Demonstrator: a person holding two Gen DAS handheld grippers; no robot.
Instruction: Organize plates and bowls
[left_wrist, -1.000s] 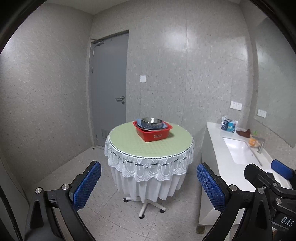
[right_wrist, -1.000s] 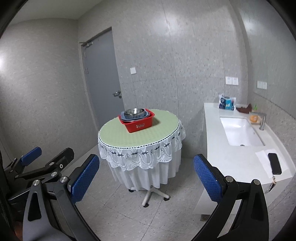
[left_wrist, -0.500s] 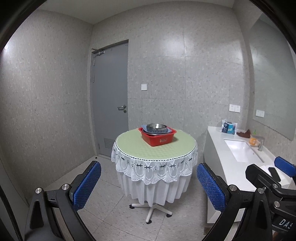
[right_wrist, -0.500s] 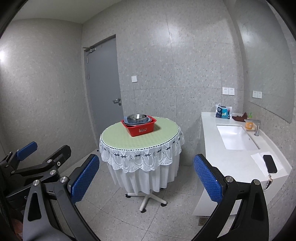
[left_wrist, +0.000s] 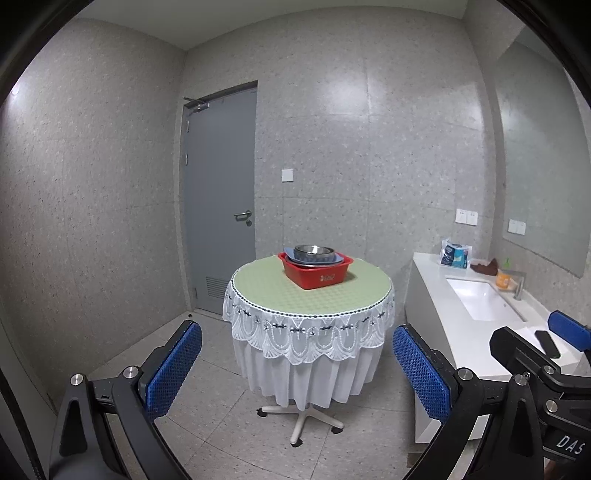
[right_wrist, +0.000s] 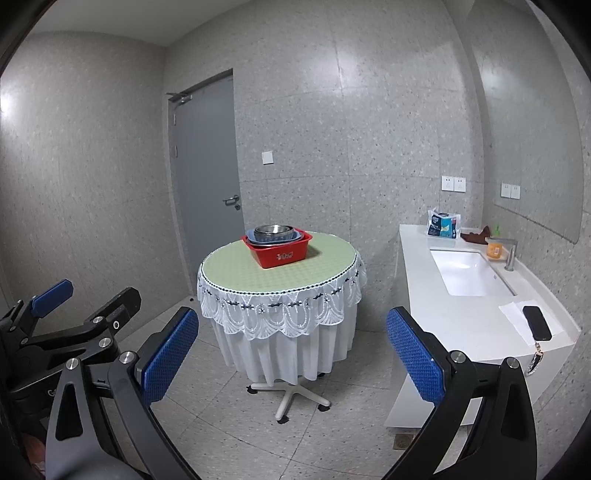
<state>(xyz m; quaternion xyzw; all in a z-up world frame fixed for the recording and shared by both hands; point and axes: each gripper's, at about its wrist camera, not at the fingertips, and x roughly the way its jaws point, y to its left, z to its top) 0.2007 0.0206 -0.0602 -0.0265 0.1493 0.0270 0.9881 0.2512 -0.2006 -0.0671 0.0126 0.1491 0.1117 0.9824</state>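
Observation:
A red plastic basin stands on a round table with a green cloth and white lace skirt. In the basin lie a steel bowl on blue plates. My left gripper is open and empty, well short of the table. My right gripper is open and empty too, beside the left one, also away from the table.
A white counter with a sink and faucet runs along the right wall. A phone lies on paper near its front end. A tissue pack stands at the back. A grey door is behind the table.
Both cameras have tilted upward and drawn back a little, so the table and basin sit lower and smaller in view. Both grippers stay open.

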